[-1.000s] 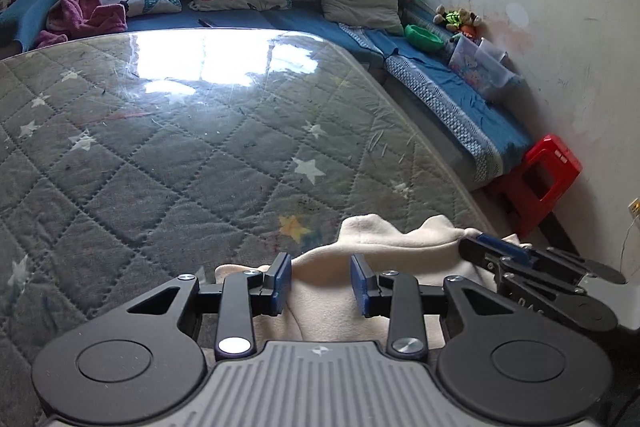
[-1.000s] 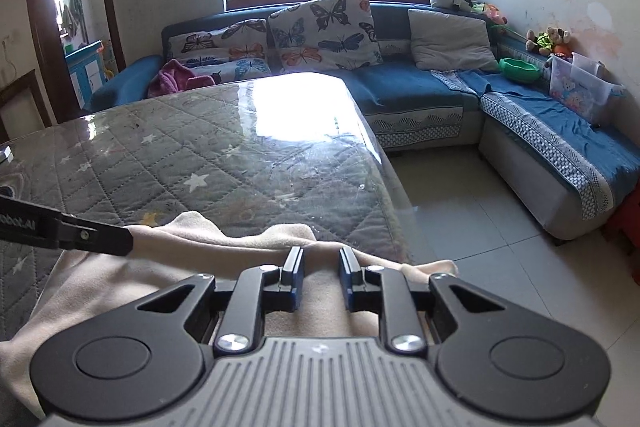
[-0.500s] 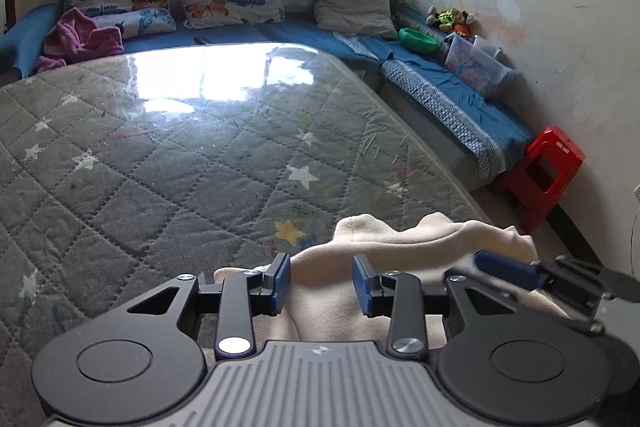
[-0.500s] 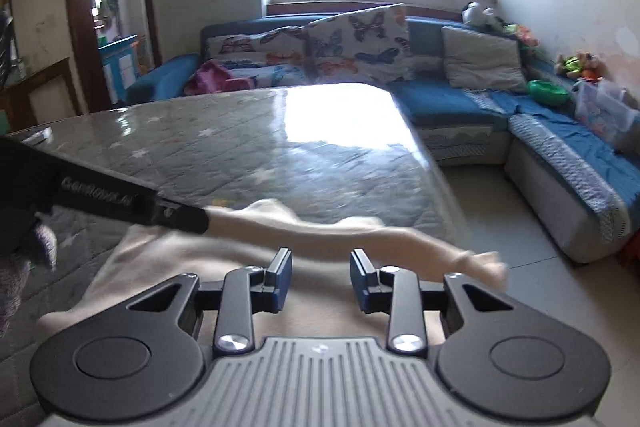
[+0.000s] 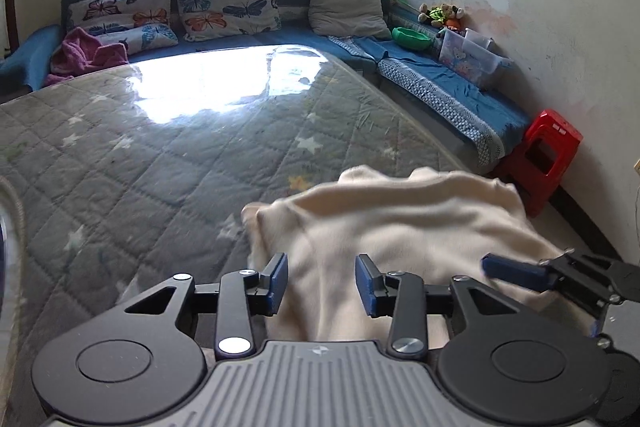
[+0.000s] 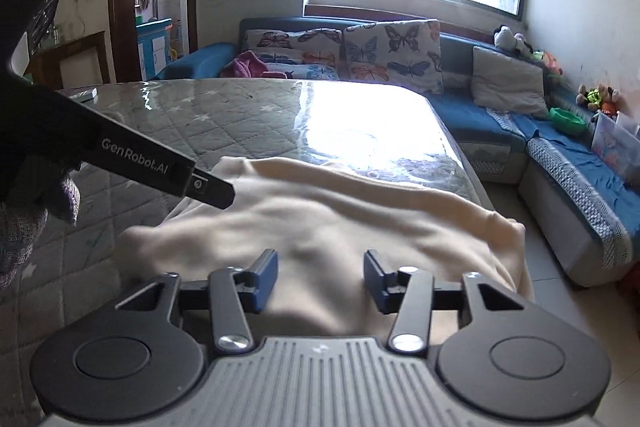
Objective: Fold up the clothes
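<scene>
Both my claws are over the cream garment (image 5: 404, 223) right now, and it lies bunched on the near right corner of the grey quilted surface (image 5: 132, 163), its right edge hanging past the surface's side toward the tiled floor (image 6: 532, 211). My left claw (image 5: 321, 283) has its blue pads (image 5: 278, 281) spread wide, cloth showing in the gap between them, but the pads aren't pressed onto it, so nothing is gripped there. My right claw (image 6: 320, 281) is just as wide open, its pads either side of a soft hump of the same fabric, again holding nothing. From the left wrist view I catch my right claw's blue fingertip poking in from the right, low over the garment's right part. From the right wrist view my left tool's black arm crosses in from the left, its tip just at the garment's far left edge, and my gloved hand (image 6: 24, 223) sits behind it. The fabric is wrinkled, with a rolled ridge along its far side. Beyond the surface there's the blue sofa (image 5: 448, 87) with butterfly cushions (image 5: 228, 1), a pink cloth (image 5: 86, 53) heaped on its left end, and a red stool (image 5: 550, 157) against the wall on the right
</scene>
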Demonstrator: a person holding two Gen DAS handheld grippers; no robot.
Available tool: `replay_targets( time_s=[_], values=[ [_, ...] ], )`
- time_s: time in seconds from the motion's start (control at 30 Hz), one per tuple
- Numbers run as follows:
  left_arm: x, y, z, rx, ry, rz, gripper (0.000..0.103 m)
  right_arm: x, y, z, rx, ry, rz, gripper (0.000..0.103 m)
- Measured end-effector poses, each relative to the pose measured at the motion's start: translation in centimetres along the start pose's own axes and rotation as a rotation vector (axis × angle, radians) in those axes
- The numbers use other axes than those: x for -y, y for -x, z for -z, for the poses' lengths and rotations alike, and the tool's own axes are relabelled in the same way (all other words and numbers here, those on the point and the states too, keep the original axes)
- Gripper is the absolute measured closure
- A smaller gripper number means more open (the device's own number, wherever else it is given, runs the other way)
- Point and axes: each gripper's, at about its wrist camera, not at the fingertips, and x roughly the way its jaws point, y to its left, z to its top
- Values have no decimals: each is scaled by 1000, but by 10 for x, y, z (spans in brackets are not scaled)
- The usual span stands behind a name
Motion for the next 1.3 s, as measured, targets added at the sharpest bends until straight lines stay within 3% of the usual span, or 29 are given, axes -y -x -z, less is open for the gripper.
replay_targets(
  time_s=[0.27,0.57,0.63,0.83,0.93,1.07,1.3],
  values=[
    [-7,14,27,-5,-2,-22,60,-14,16,13,12,-15,-5,40],
    [-6,23,35,5,-18,-24,56,-17,19,18,22,-47,14,27],
    [-6,24,36,5,-22,-28,52,-19,20,17,31,-44,19,19],
    [-5,28,40,3,-35,-38,50,-19,21,17,22,-48,25,15],
    [-5,31,42,4,-39,-42,44,-20,28,20,33,-54,30,5],
    [-6,39,47,14,-32,-44,36,-20,33,23,35,-66,41,0],
    [-4,54,57,42,-56,-56,23,-23,42,29,24,-74,79,0]
  ],
)
